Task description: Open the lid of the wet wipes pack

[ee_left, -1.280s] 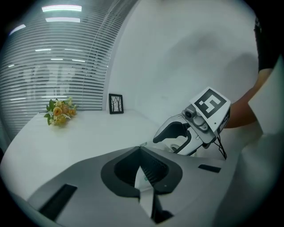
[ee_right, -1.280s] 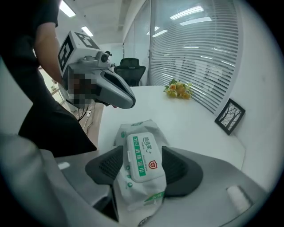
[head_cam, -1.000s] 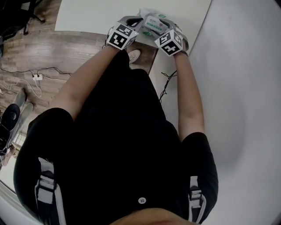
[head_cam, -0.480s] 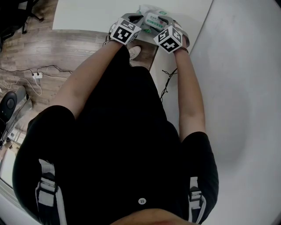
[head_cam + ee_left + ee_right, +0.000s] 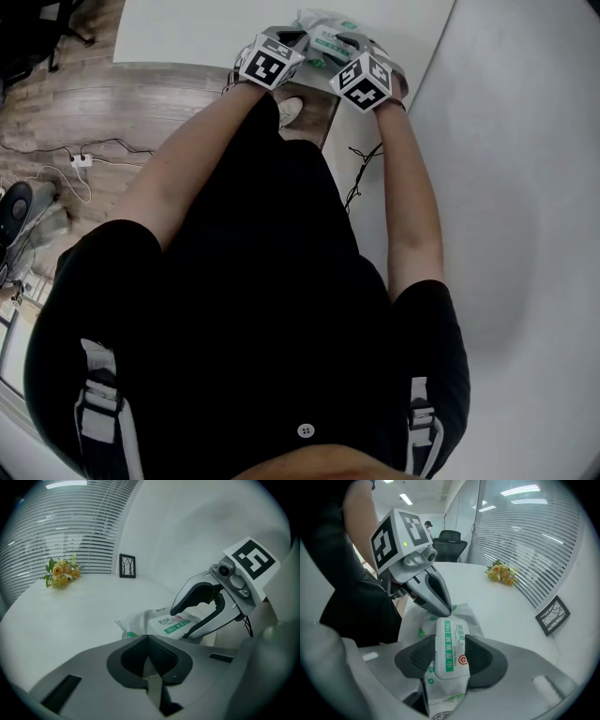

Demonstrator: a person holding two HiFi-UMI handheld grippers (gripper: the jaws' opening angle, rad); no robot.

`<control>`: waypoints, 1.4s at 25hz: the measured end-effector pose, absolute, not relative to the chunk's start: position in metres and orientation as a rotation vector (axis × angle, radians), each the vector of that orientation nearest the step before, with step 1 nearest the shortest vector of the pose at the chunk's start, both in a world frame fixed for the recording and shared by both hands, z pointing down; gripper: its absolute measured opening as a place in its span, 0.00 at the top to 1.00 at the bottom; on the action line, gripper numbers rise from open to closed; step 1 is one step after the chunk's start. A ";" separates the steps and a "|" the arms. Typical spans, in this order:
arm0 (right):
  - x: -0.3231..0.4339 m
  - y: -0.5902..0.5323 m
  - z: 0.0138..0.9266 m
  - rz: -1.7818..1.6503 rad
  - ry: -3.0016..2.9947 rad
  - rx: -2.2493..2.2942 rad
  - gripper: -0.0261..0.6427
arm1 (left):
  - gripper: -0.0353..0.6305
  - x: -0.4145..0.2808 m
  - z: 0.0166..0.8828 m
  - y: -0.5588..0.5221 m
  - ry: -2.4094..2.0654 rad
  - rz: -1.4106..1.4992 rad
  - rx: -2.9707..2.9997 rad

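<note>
Where: pack (image 5: 464, 615) lying flat at the near right corner of the desk (image 5: 497, 597), lid (image 5: 449, 641) facing up.
Right gripper (image 5: 450, 654): just been closing, pads snug on the lid's long sides.
Left gripper (image 5: 149, 658): pressed together, tip down on the pack past the lid's far end.
Risk: squeezing the lid sideways probably just jams it shut, and the soft pack could lift or skid off the edge.
Feel: stiff, glossy rounded-rectangle lid on crinkly plastic wrap.

White wet wipes pack (image 5: 449, 639), green bands, red emblem; grey left tongs (image 5: 149, 667), right tongs (image 5: 451, 655), black-and-white square markers (image 5: 272, 64); white table (image 5: 487, 590); yellow flowers (image 5: 502, 573).
</note>
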State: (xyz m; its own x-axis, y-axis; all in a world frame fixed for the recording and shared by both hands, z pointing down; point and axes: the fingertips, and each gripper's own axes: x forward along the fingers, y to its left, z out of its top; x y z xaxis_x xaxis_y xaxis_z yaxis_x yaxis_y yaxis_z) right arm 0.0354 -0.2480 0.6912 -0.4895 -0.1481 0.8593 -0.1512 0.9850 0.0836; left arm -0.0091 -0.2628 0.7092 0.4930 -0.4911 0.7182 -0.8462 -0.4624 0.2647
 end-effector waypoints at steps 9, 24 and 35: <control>0.033 -0.248 0.684 -0.050 -2.086 0.215 0.66 | 0.94 -0.010 0.713 -0.260 -1.089 0.776 2.115; 0.032 -0.250 0.675 -0.043 -2.100 0.247 0.66 | 0.94 -0.012 0.712 -0.259 -1.084 0.780 2.112; 0.037 -0.277 0.663 -0.019 -2.156 0.355 0.68 | 0.94 -0.012 0.718 -0.258 -1.075 0.769 2.116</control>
State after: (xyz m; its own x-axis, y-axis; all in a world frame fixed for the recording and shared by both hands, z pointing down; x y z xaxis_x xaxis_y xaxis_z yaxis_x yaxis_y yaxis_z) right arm 0.0369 -0.2774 0.6626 -0.5345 -0.2600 0.8042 -0.2460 0.9582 0.1463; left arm -0.0116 -0.2583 0.7180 0.4951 -0.4715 0.7297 -0.8429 -0.4644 0.2718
